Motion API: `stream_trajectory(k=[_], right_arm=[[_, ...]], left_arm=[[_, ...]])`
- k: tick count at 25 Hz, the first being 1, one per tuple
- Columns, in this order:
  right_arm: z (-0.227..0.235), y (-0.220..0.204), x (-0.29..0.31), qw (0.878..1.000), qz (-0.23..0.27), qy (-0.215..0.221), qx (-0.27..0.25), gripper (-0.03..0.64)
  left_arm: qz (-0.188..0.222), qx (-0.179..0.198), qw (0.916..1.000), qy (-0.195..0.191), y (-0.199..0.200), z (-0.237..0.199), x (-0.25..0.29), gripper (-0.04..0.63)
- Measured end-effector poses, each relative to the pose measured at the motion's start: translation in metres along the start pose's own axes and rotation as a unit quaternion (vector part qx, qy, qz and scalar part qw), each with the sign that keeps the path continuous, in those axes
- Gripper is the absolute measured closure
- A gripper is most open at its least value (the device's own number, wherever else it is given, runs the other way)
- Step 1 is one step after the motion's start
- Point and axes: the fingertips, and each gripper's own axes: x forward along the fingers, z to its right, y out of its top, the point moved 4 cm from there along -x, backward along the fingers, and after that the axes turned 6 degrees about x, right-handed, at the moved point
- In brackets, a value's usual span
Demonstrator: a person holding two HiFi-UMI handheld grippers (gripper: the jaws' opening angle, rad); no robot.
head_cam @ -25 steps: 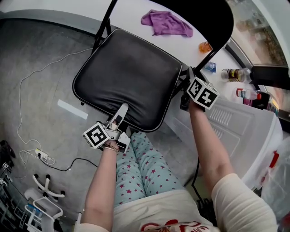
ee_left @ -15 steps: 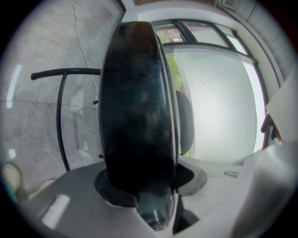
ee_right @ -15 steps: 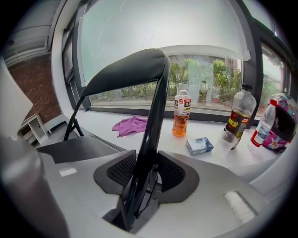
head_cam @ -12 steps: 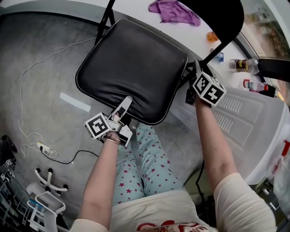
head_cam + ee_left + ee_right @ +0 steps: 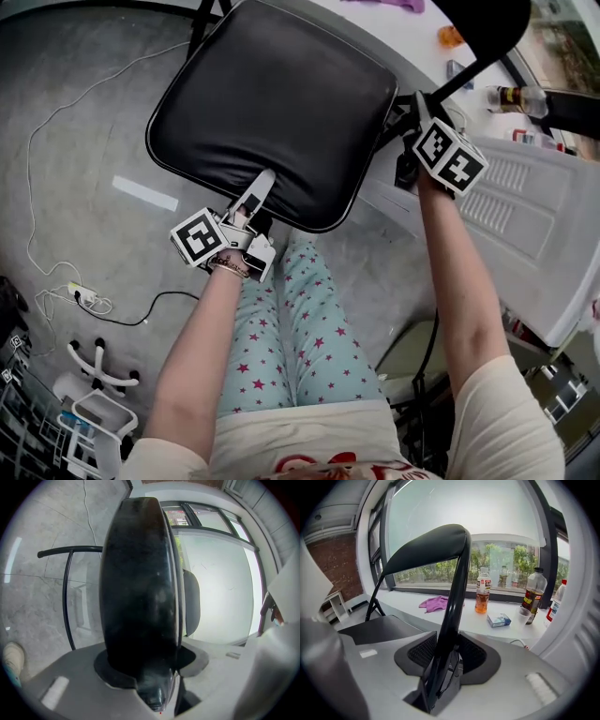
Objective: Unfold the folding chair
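Observation:
The black folding chair stands open in front of me, its padded seat (image 5: 272,103) lying roughly flat above the grey floor. My left gripper (image 5: 255,199) is shut on the seat's front edge, which fills the left gripper view as a dark slab (image 5: 138,588). At the chair's right side my right gripper (image 5: 411,127) is shut on the black frame tube (image 5: 452,616) that rises to the curved backrest (image 5: 424,548). The backrest (image 5: 483,23) shows at the head view's top right.
A white windowsill holds bottles (image 5: 483,595), a small box (image 5: 498,619) and a purple cloth (image 5: 434,603). A white radiator (image 5: 525,206) stands right of the chair. A white cable (image 5: 37,206) and power strip (image 5: 80,296) lie on the floor at left. My legs (image 5: 300,328) are under the seat's front.
The seat has swung a little further down and toward me, with the chair shifted up in the view. Both grippers kept their hold and moved with it.

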Motion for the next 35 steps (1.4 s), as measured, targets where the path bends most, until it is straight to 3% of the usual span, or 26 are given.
stream_trajectory(k=[12,20,35], right_arm=[[-0.026,-0.04,-0.036,1.0,0.011,0.02,0.006,0.439],[-0.024,-0.056,-0.044,0.999,0.032,0.015,0.015,0.439],[-0.023,-0.08,-0.058,1.0,0.022,0.001,0.017,0.443]], left_arm=[[0.012,-0.013,0.9998,-0.01,-0.011,-0.041,-0.049,0.369],[0.009,-0.005,0.9995,-0.029,-0.019,-0.065,-0.052,0.363],[0.003,-0.01,0.9997,-0.021,-0.035,-0.095,-0.063,0.337]])
